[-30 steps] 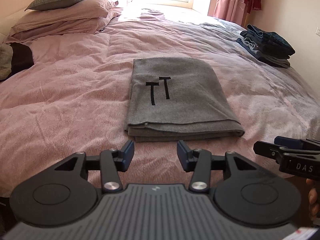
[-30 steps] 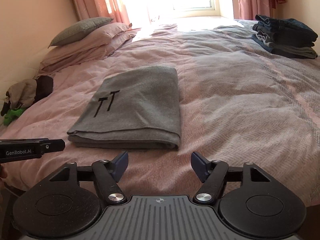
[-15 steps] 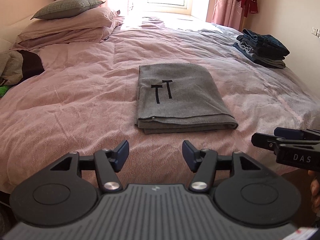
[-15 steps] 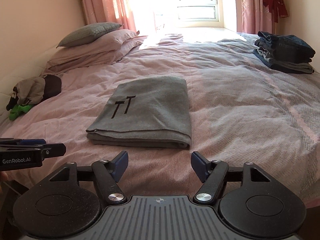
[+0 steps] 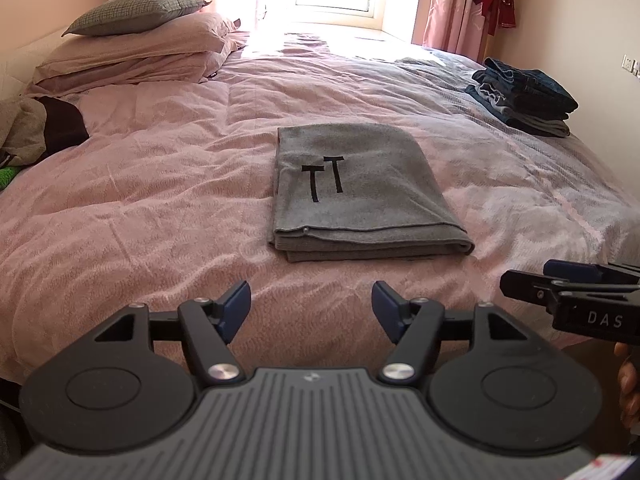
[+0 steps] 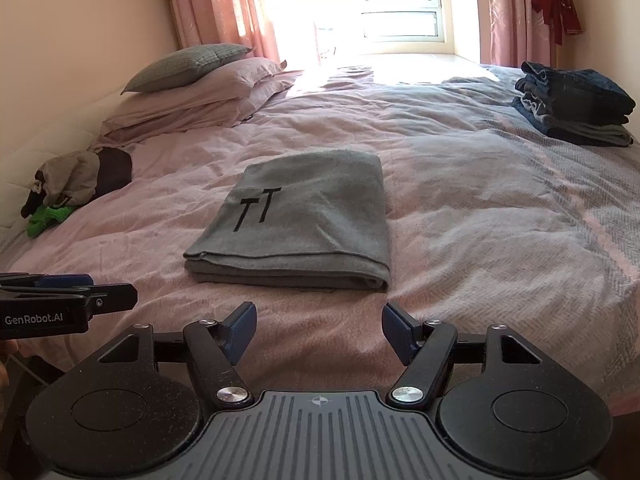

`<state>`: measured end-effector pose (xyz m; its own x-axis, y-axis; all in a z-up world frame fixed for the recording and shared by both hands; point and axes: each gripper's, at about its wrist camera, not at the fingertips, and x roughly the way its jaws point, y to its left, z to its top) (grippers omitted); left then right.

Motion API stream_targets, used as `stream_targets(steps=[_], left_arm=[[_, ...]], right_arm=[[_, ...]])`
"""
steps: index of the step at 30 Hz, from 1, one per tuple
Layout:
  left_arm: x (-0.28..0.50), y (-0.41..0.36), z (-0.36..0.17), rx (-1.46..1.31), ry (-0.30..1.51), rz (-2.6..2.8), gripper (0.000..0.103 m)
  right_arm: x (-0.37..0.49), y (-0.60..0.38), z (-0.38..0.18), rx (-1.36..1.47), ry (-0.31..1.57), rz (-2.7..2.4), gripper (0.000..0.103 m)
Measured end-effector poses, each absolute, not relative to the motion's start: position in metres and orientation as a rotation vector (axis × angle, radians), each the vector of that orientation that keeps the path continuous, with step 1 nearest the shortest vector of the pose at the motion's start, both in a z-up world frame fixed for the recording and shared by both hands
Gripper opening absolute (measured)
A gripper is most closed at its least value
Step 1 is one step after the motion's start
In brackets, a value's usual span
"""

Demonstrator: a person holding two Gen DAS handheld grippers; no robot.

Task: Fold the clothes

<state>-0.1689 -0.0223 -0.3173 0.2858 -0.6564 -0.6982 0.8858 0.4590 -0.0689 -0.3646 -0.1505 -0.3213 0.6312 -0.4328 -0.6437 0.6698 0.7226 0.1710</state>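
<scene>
A grey garment with two black T marks lies folded into a neat rectangle on the pink bed; it also shows in the right wrist view as the grey garment. My left gripper hovers over the bed's near edge, short of the garment, its jaws opening with nothing between them. My right gripper stands open and empty, also short of the garment. Each gripper pokes into the other's view: the right gripper at the right edge, the left gripper at the left edge.
A stack of folded jeans sits at the bed's far right. Pillows lie at the head on the left. A crumpled heap of clothes with something green lies at the left edge. A window and pink curtains are behind.
Both grippers have drawn back from the folded garment and risen a little. The left gripper's jaws have spread wider. The garment lies unchanged.
</scene>
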Motion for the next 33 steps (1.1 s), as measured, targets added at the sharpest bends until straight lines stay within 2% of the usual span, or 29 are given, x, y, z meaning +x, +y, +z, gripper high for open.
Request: stream_targets(steps=[6,7,8,10,17,19,21,23,25,33], left_arm=[[-0.153,-0.027,-0.342,0.346,0.782,-1.052,0.062],[-0.149,-0.028,-0.344,0.341,0.781,-1.050,0.062],[-0.145,-0.030,-0.346,0.332,0.779,-1.050,0.059],[-0.137,-0.036,-0.347,0.306,0.777,-1.058,0.054],[-0.117,-0.067,-0.355,0.279,0.739,-1.095,0.045],[-0.114,-0.077,-0.360,0.282,0.730,-1.102,0.044],[-0.110,-0.085,-0.366,0.286,0.739,-1.106,0.038],[-0.106,-0.093,-0.370,0.289,0.759,-1.113,0.034],[-0.100,-0.098,-0.371,0.284,0.755,-1.126,0.033],[-0.050,-0.145,-0.376,0.177,0.835,-1.146,0.033]], right_arm=[[-0.373,-0.169,-0.350,0.519,0.627,-0.663,0.066],[-0.374,-0.173,-0.354,0.535,0.621,-0.668,0.062],[-0.376,-0.177,-0.357,0.550,0.602,-0.667,0.050],[-0.377,-0.186,-0.360,0.561,0.562,-0.670,0.033],[-0.354,-0.223,-0.360,0.549,0.447,-0.668,0.019],[-0.342,-0.227,-0.361,0.523,0.416,-0.650,0.018],[-0.328,-0.229,-0.369,0.484,0.411,-0.636,0.017],[-0.310,-0.234,-0.386,0.458,0.509,-0.629,0.017],[-0.303,-0.235,-0.397,0.438,0.572,-0.634,0.017],[-0.313,-0.253,-0.385,0.520,0.548,-0.631,0.017]])
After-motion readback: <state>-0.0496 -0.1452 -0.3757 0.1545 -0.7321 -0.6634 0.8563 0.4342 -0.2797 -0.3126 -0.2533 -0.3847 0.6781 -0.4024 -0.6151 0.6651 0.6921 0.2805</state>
